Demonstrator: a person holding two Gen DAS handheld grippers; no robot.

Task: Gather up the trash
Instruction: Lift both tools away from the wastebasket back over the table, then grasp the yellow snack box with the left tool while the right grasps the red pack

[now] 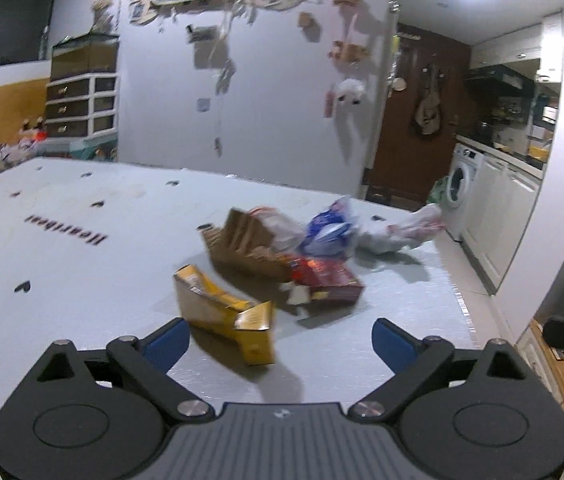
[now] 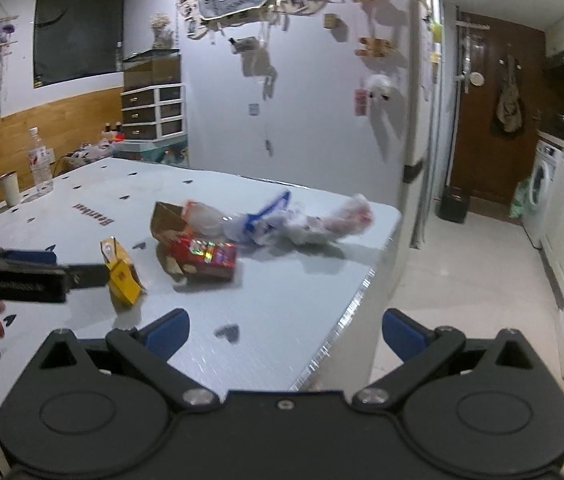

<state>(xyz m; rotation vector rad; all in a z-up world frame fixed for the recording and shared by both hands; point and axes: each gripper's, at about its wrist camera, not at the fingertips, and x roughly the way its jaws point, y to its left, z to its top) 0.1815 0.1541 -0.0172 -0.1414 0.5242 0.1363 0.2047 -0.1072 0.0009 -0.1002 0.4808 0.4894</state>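
Left wrist view: left gripper [image 1: 279, 340] stands wide with nothing between its jaws, at the bottom of the frame. Right gripper [image 2: 285, 330] is likewise wide and empty. Nearest lies a yellow carton [image 1: 223, 312], just ahead of the left gripper. Beyond it, at centre frame, sit a red box [image 1: 328, 280], a brown cardboard box [image 1: 241, 246] and crumpled plastic bags [image 1: 366, 230] on the white table [image 1: 81, 280]. Judgement: nothing collected yet; all trash remains.
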